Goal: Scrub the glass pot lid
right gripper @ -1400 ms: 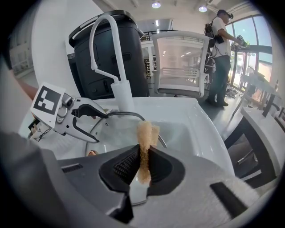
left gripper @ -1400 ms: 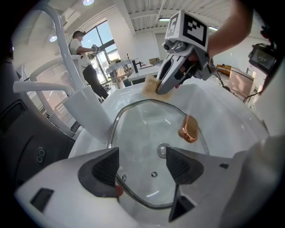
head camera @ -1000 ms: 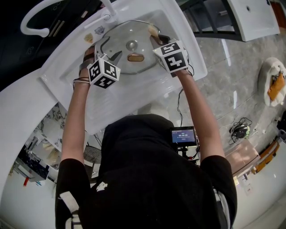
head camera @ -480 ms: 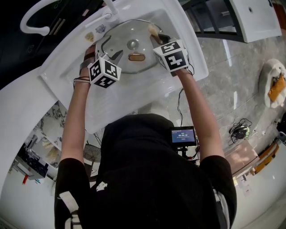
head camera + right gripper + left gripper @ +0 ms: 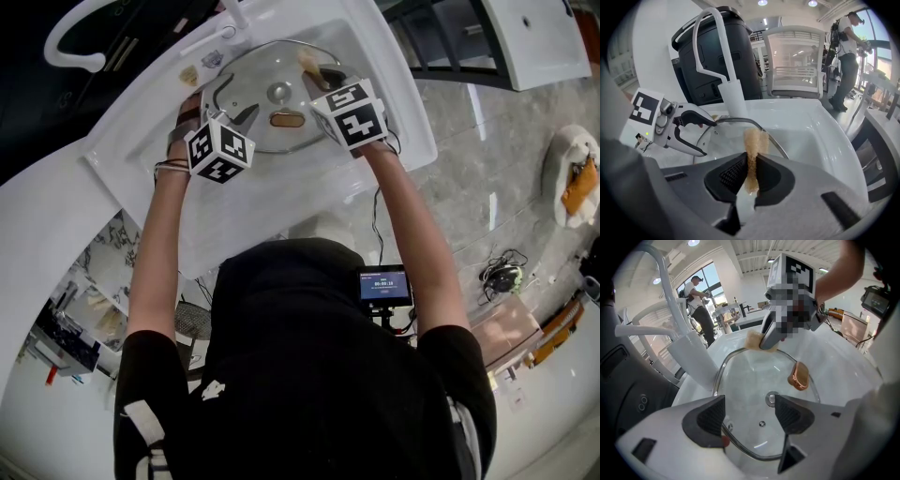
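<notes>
From overhead, the glass pot lid (image 5: 253, 89) lies flat in the white sink (image 5: 309, 187), with the left gripper (image 5: 232, 105) at its left rim and the right gripper (image 5: 323, 75) at its far-right edge. The left gripper view shows jaws apart over the rim. The right gripper view shows jaws clamped on a tan sponge (image 5: 752, 145), the lid glass just ahead and leftward.

Your glass pot lid (image 5: 267, 122) lies in the sink (image 5: 309, 187), faucet (image 5: 86, 66) behind it, sponge (image 5: 307, 64) on its far-right rim.
</notes>
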`<state>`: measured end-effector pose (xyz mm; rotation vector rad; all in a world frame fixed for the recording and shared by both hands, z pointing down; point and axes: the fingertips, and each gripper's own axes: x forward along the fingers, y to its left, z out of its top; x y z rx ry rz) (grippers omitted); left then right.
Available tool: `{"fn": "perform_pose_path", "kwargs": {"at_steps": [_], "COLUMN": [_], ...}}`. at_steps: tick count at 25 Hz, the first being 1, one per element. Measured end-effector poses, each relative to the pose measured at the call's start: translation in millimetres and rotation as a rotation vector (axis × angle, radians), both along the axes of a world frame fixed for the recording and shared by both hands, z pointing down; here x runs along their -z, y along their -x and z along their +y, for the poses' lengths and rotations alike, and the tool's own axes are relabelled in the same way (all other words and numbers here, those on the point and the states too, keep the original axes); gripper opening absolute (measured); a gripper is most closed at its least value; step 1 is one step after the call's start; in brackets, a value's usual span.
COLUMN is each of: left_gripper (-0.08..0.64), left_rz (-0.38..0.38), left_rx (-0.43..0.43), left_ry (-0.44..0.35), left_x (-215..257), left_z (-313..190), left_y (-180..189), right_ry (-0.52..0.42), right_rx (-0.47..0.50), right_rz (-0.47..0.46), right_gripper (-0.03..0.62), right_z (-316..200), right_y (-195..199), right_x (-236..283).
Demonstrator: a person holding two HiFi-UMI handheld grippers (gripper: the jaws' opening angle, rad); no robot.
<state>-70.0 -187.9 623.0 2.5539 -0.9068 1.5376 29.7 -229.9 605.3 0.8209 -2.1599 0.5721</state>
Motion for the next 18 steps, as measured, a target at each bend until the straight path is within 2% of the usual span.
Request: {"fn": "perform_pose_path", "kwargs": {"at_steps": [8,15,18], "left_gripper": [0.304,0.304,0.304], "left_rz": [0.001,0.002,0.001], "left_rx": [0.002,0.001,0.0], "left_ry": [-0.001,-0.005,-0.005], "left_x": [0,0,0], "left_z": [1,0,0], "left_y": [0,1,1], "right_ry": [0.006,-0.017,-0.016], "right_rx": [0.034,0.143,0.161], "right_rz": [-0.032,-0.021,-0.03], "right_gripper": [0.02,0.02,0.02], "right_z": [6,17,19], "right_y": [26,52,61], "right_x": [10,13,14]}}
